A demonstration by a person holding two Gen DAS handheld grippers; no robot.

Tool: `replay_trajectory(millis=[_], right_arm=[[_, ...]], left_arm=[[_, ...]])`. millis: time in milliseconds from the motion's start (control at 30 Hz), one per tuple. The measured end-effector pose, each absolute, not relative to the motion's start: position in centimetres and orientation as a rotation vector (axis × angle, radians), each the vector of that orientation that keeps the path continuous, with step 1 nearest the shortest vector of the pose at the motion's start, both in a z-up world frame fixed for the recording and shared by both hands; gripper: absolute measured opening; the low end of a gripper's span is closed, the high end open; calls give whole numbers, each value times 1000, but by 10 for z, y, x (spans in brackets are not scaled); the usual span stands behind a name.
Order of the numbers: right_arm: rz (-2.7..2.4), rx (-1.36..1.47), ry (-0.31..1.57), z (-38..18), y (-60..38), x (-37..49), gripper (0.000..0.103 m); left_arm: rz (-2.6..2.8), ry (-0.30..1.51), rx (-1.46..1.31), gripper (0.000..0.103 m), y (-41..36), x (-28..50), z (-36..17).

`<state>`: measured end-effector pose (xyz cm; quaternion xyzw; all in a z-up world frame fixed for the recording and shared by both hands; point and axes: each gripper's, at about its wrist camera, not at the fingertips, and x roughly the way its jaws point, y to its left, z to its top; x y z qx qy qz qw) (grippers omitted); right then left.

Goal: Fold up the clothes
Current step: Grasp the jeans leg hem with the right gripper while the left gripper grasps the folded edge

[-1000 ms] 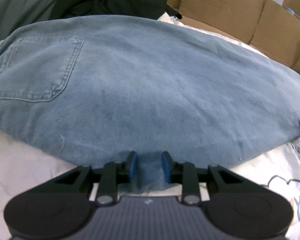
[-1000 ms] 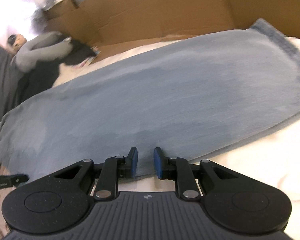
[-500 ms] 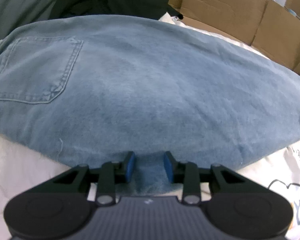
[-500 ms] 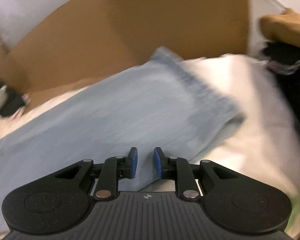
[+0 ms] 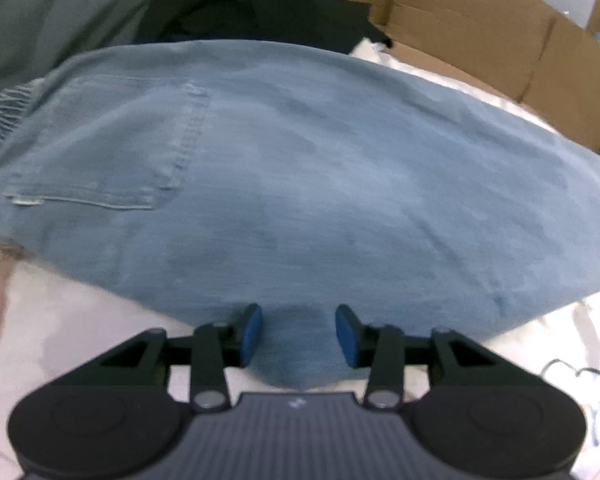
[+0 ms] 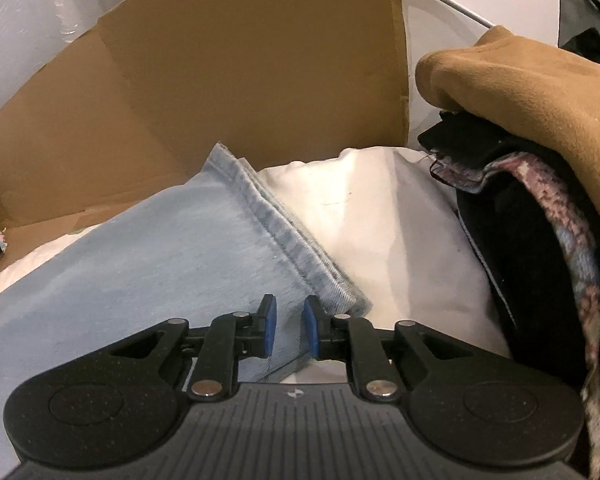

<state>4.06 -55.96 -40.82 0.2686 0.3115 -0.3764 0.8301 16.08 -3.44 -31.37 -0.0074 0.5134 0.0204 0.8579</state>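
Observation:
A pair of light blue jeans (image 5: 300, 180) lies flat on a white sheet (image 5: 80, 320), its back pocket (image 5: 108, 144) at the left. My left gripper (image 5: 299, 332) is at the near edge. Its jaws are opening, and a small hump of denim stands between the pads without being pinched. In the right wrist view, one leg of the jeans (image 6: 160, 260) ends in a stitched hem (image 6: 296, 256). My right gripper (image 6: 289, 326) hovers at the near corner by that hem. Its jaws are closing to a narrow gap, with denim showing in the gap and not gripped.
Cardboard walls (image 5: 480, 28) (image 6: 240, 80) stand behind the sheet. A heap of dark clothes (image 5: 260, 4) lies beyond the waistband. To the right of the hem, a tan garment (image 6: 520, 92) sits on a pile of dark and patterned clothes (image 6: 520, 240). The white sheet (image 6: 380, 240) lies bare between them.
The left jaws have spread off the pinched denim fold and the gripper has lifted slightly. The right gripper has swung right along the leg to the hem end, and its jaws have narrowed a little.

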Motion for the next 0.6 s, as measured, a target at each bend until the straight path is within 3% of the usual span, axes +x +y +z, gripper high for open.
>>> replay_trajectory(millis=[233, 267, 400, 600], right_arm=[[-793, 593, 623, -387, -553, 31, 21], [-793, 599, 621, -385, -551, 29, 22], [-797, 628, 647, -389, -548, 24, 38], [-800, 706, 678, -406, -552, 21, 42]], left_arm=[[71, 1088, -71, 55, -11, 158, -303], [73, 1088, -78, 59, -10, 157, -303], [96, 1113, -153, 60, -2, 154, -310], [76, 1129, -237, 59, 4, 155, -314]])
